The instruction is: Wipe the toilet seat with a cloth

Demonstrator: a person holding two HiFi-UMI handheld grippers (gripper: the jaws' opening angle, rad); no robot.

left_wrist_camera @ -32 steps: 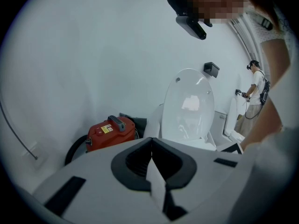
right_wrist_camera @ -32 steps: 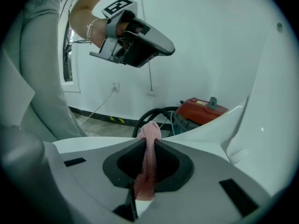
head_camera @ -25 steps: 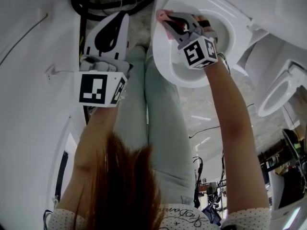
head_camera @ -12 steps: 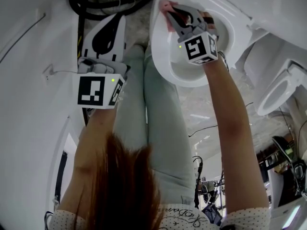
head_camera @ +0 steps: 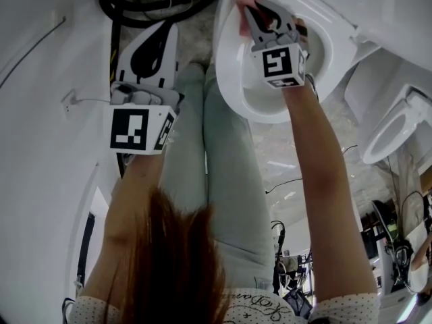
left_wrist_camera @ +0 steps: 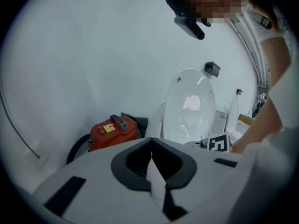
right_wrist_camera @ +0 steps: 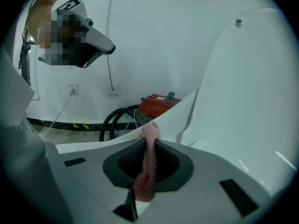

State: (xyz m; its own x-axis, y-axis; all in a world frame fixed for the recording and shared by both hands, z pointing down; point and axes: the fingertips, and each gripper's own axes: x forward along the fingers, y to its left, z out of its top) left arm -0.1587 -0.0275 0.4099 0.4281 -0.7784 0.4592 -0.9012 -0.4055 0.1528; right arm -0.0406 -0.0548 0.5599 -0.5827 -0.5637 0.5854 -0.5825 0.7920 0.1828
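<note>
Pink cloth (right_wrist_camera: 148, 164) is clamped in the right gripper (right_wrist_camera: 149, 141) and pressed against the toilet seat (head_camera: 228, 66).
The cloth is pinched between the closed right jaws. Its upper end is bunched past the tips and touches the seat rim; the rest hangs back down between the jaws. In the head view the right gripper is held over the bowl, with the cloth at the seat's upper-left edge. The left gripper (left_wrist_camera: 151, 141) is clenched on nothing and held over the person's legs (head_camera: 216, 147), well apart from the toilet. A red vacuum (right_wrist_camera: 156, 104) is seen beyond the seat.

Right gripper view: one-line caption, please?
Right hand-held gripper, shut on a pink cloth, at the edge of the toilet seat.
</note>
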